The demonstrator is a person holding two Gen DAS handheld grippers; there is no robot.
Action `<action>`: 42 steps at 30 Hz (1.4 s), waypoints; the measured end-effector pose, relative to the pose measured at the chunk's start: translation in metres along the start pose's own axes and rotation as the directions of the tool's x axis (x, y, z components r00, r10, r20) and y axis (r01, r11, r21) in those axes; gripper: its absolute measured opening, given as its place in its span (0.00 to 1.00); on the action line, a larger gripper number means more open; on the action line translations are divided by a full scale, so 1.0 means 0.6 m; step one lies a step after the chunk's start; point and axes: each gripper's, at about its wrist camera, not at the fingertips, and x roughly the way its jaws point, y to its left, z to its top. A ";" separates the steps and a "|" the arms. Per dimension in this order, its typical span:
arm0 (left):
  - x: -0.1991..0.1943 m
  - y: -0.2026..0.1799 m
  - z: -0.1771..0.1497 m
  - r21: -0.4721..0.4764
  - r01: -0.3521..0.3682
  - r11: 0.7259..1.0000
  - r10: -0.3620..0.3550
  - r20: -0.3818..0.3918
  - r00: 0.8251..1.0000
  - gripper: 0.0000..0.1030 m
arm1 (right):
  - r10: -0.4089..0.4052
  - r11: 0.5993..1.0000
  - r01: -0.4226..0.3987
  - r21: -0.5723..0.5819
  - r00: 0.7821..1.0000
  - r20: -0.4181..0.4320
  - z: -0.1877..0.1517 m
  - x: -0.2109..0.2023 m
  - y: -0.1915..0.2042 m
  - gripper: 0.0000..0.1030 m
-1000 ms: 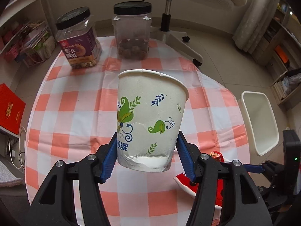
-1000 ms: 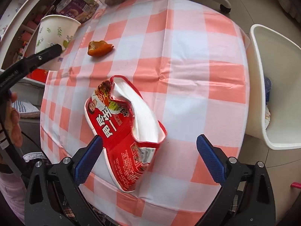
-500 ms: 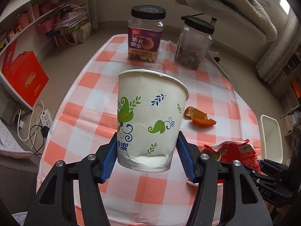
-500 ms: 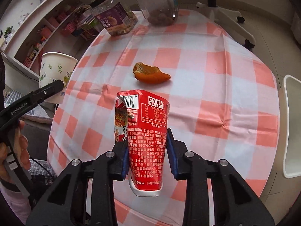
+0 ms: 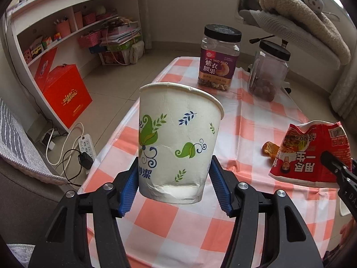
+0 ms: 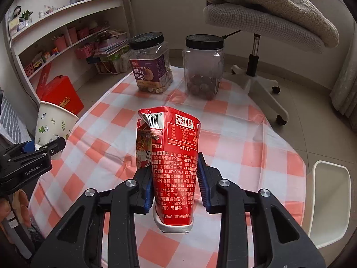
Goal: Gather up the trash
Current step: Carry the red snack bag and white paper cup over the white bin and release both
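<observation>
My left gripper (image 5: 173,185) is shut on a white paper cup (image 5: 176,140) with green leaf prints, held upright above the checked table (image 5: 250,120). The cup also shows at the left of the right wrist view (image 6: 54,125). My right gripper (image 6: 175,181) is shut on a crushed red noodle cup (image 6: 173,156), held upright above the table (image 6: 245,138). That red cup appears at the right of the left wrist view (image 5: 310,154). An orange peel (image 5: 270,149) lies on the table beside it.
Two black-lidded plastic jars, one with a purple label (image 6: 150,64) and one clear (image 6: 204,67), stand at the table's far end. A white bin (image 6: 330,201) stands on the floor to the right. An office chair (image 6: 261,22), shelves (image 5: 67,26) and a red box (image 5: 64,89) surround the table.
My right gripper closed on the red noodle cup and lifted it upright off the table. Both grippers rose and tilted up, so the views now look across the table toward the jars.
</observation>
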 end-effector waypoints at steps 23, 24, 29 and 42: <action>-0.047 -0.207 0.012 0.168 0.140 0.976 -0.155 0.076 0.985 0.58 | -0.199 0.967 0.185 0.174 0.978 0.061 -0.008 -0.085 -0.194 0.31; -0.048 -0.217 0.012 0.175 0.146 0.974 -0.161 0.076 0.984 0.58 | -0.212 0.962 0.198 0.189 0.975 0.060 -0.010 -0.091 -0.210 0.31; -0.049 -0.267 0.006 0.215 0.173 0.961 -0.192 0.069 0.979 0.58 | -0.292 0.926 0.270 0.265 0.955 0.048 -0.023 -0.117 -0.290 0.31; -0.063 -0.383 -0.014 0.280 0.263 0.923 -0.286 0.043 0.957 0.58 | -0.475 0.779 0.454 0.433 0.877 -0.066 -0.090 -0.169 -0.478 0.31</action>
